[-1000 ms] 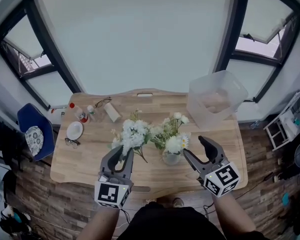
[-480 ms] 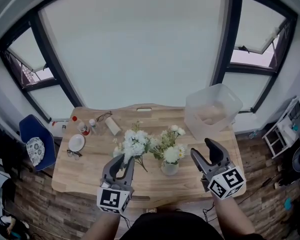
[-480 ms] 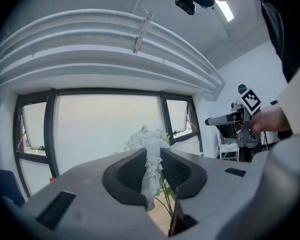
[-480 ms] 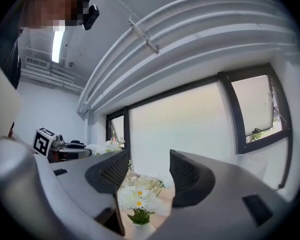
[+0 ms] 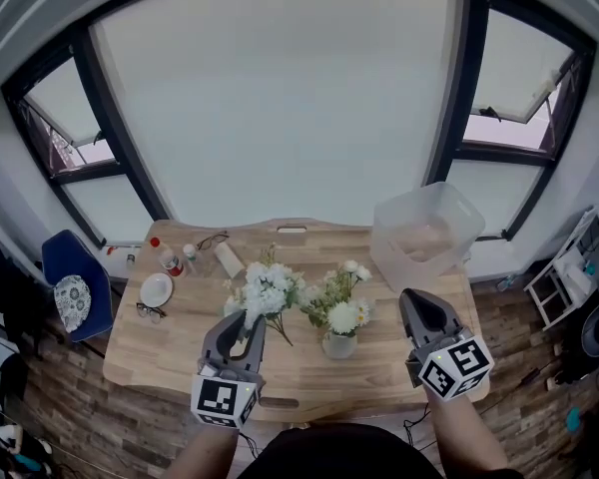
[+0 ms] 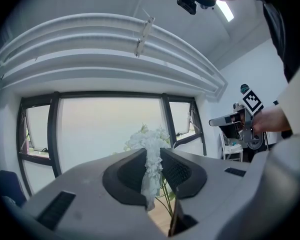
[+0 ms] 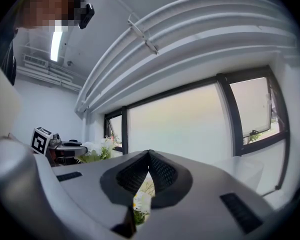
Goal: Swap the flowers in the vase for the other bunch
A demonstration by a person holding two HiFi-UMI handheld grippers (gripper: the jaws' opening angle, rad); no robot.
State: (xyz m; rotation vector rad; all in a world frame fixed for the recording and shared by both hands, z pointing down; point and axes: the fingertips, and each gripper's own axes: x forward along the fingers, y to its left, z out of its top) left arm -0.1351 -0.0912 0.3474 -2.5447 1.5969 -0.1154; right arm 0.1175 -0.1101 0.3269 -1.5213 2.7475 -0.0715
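A small glass vase (image 5: 339, 346) stands near the table's front edge and holds a bunch of daisies and greenery (image 5: 341, 305). Just left of it is a second bunch of white flowers (image 5: 265, 285). My left gripper (image 5: 245, 320) is shut on that white bunch; in the left gripper view the white blossoms (image 6: 151, 170) are squeezed between the pads of my left gripper (image 6: 152, 155). My right gripper (image 5: 416, 300) hovers to the right of the vase, apart from it, shut and holding nothing. In the right gripper view my right gripper (image 7: 149, 153) has its tips meeting, and a daisy (image 7: 140, 202) shows beyond them.
The wooden table (image 5: 180, 345) carries a large clear plastic bin (image 5: 424, 230) at the back right. At the back left stand small bottles (image 5: 166, 258), a white plate (image 5: 156, 289), glasses (image 5: 147, 312) and a white box (image 5: 230, 259). A blue chair (image 5: 72, 287) stands left of the table.
My right gripper's jaws have gone from wide open to shut, and it has risen a little beside the vase. My left gripper still holds the white bunch in the same place.
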